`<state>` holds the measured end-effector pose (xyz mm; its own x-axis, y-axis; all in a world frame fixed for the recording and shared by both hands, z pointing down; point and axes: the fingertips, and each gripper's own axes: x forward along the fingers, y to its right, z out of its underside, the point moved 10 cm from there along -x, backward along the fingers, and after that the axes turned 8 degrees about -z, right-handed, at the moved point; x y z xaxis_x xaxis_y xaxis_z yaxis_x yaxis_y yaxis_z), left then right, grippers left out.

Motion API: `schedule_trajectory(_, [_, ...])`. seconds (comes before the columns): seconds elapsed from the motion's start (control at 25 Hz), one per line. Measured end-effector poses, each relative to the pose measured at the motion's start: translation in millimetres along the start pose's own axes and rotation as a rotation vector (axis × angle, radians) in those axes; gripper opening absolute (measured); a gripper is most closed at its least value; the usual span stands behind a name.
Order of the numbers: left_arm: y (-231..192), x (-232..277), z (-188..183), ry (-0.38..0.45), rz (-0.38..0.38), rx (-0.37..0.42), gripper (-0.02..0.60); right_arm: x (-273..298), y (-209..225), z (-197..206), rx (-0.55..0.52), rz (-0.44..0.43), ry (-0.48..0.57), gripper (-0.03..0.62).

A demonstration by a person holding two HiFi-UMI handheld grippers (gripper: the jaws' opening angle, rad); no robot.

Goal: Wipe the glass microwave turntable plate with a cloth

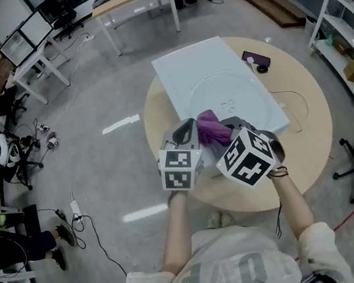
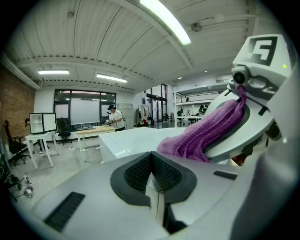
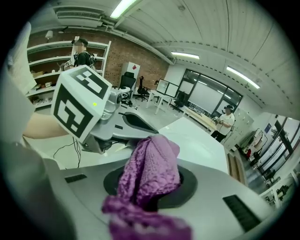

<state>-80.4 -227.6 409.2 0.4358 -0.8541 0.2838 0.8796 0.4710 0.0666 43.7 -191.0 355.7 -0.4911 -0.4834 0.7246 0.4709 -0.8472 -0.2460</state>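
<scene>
Two grippers are held side by side above the near edge of a white rectangular board (image 1: 172, 71), which lies on a round wooden table (image 1: 315, 149). The left gripper (image 2: 157, 201) has its jaws pressed together with nothing between them. The right gripper (image 3: 151, 187) is clamped on a bunched purple knitted cloth (image 3: 152, 166), which bulges up from its jaws beside the left gripper. The clear round glass turntable plate (image 1: 230, 99) lies flat on the board, just beyond both grippers.
</scene>
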Motion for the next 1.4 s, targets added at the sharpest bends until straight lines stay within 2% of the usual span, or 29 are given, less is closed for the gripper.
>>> schedule_trajectory(0.24, [-1.4,-0.4,1.3,-0.004,-0.004,0.006,0.002,16.3,15.2,-4.1,0.031,0.056,0.023,0.049])
schedule_trajectory(0.52, [0.6,1.7,2.2,-0.006,-0.015,0.005,0.002,6.0,20.7,-1.5,0.062,0.043,0.080,0.049])
schedule_trajectory(0.76, [-2.9,-1.0,3.6,-0.005,-0.021,0.008,0.002,-9.3,50.5,-13.1,0.137,0.152,0.179,0.048])
schedule_trajectory(0.84, [-5.2,-0.8,3.8,-0.007,-0.022,0.009,0.002,-1.4,68.4,-23.5,0.155,0.162,0.197,0.048])
schedule_trajectory(1.08, [-0.5,1.3,1.6,-0.014,-0.024,0.010,0.002,37.0,105.6,-37.1,0.131,0.152,0.103,0.048])
schedule_trajectory(1.24, [2.7,2.6,1.7,-0.014,-0.022,0.012,0.002,56.9,109.5,-25.7,0.125,0.138,0.033,0.048])
schedule_trajectory(1.4, [-0.5,2.1,2.6,-0.011,-0.021,0.014,0.002,60.7,95.1,-24.5,0.110,0.078,0.027,0.048])
